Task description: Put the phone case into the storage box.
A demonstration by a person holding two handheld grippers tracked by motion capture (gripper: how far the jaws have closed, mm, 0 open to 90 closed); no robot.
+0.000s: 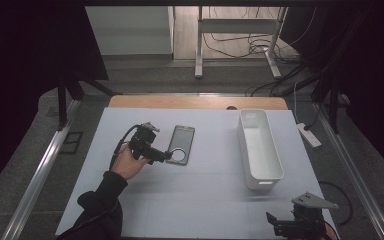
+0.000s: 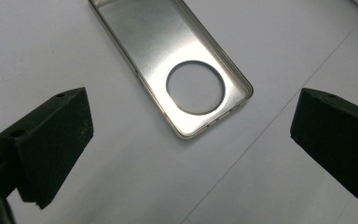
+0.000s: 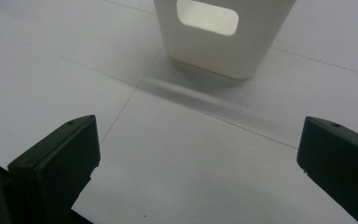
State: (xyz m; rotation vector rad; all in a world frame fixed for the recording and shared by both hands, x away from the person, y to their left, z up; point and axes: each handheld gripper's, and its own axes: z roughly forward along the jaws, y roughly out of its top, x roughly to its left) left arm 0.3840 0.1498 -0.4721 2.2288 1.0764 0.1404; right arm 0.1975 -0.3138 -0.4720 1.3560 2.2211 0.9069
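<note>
A flat metal phone back cover (image 1: 181,144) with a round cutout lies on the white table mat, left of centre. In the left gripper view the cover (image 2: 163,56) lies just beyond the jaws, cutout end nearest. My left gripper (image 1: 166,156) hovers at the cover's near left corner, open, nothing between its jaws (image 2: 191,149). A long white bin (image 1: 259,147) stands right of centre. My right gripper (image 1: 280,224) sits at the table's front right edge, open and holding nothing, facing the bin's near end wall (image 3: 223,37) with its handle slot.
The white mat (image 1: 200,200) covers a wooden table whose far edge (image 1: 195,102) shows. Metal rails run down both sides (image 1: 40,170). A white power strip (image 1: 310,135) and cables lie on the floor to the right.
</note>
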